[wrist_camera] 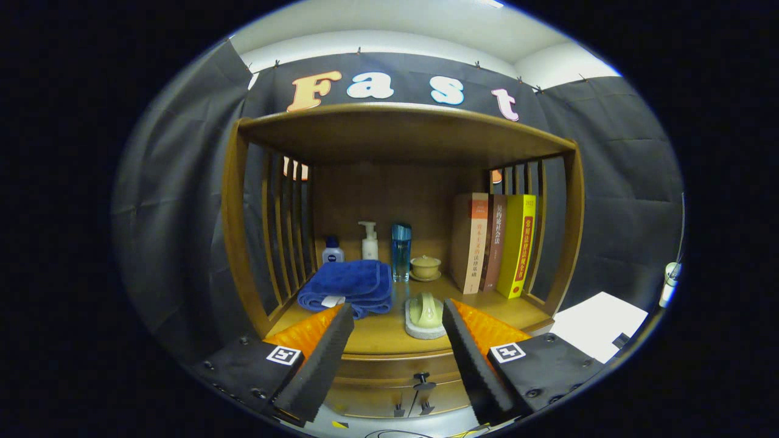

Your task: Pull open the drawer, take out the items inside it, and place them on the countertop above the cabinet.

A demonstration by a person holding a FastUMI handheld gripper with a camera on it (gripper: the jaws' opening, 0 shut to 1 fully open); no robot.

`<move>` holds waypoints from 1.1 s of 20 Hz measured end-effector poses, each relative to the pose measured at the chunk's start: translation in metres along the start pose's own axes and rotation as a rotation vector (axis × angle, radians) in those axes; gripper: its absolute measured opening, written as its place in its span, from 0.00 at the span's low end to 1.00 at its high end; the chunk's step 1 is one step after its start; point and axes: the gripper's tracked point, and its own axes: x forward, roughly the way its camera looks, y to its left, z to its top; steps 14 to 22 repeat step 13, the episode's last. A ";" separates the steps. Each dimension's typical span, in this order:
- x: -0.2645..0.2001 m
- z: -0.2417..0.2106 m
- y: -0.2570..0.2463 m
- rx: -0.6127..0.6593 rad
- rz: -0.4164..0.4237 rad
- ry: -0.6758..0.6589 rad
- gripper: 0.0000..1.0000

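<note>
A: From the gripper view, what's the gripper (392,359) doing?
B: Its fingers are spread wide, holding nothing. Between them, low down, sits the drawer (395,395), shut, its small dark knob (421,381) showing; the front's lower part is cut off.
A: And the countertop (377,333)?
B: Just beyond the fingertips. A green cup on a coaster (425,311) is by the right finger; a blue towel (350,286) is partly hidden behind the left. Bottles (369,242) and books (494,243) stand further back
</note>
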 end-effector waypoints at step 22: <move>-0.006 0.011 0.009 -0.009 0.023 -0.015 0.98</move>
